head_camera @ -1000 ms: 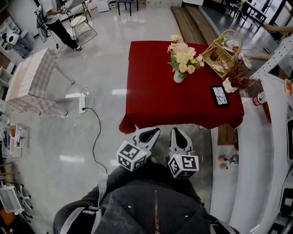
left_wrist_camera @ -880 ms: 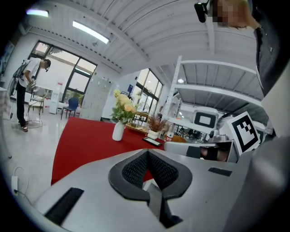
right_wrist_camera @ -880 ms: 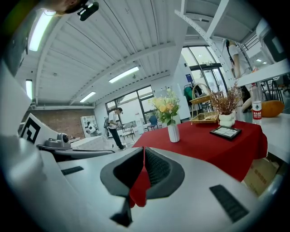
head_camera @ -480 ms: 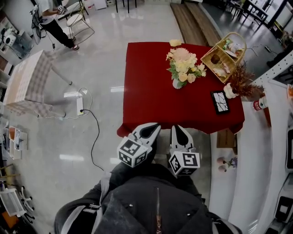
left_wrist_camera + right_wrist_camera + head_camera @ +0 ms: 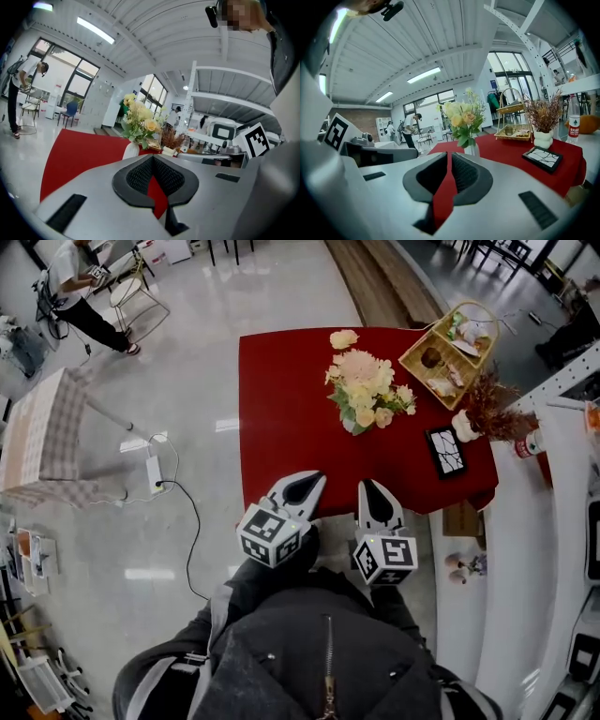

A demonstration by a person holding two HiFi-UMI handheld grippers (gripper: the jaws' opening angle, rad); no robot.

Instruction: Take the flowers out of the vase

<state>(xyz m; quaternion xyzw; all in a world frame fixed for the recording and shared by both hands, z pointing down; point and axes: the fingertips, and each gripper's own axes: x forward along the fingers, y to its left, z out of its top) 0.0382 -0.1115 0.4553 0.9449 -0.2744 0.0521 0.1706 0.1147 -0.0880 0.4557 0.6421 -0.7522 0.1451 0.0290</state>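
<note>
Three neighbours near flowers (image 5: 364, 390): basket (image 5: 450, 348), frame (image 5: 446, 451), twig pot (image 5: 466, 427).

The person has stepped up to the bench (image 5: 281, 427). A second ago the left hand-held gripper (image 5: 312, 482) and the right hand-held gripper (image 5: 371, 487) hung over the floor, just short of the bench's near edge. Now both tips reach over that edge. The flowers (image 5: 366, 390) in their vase (image 5: 351, 425) are nearer to them, though not yet close.

Left gripper (image 5: 309, 486), right gripper (image 5: 373, 491) side by side before torso; both jaws closed, empty.
</note>
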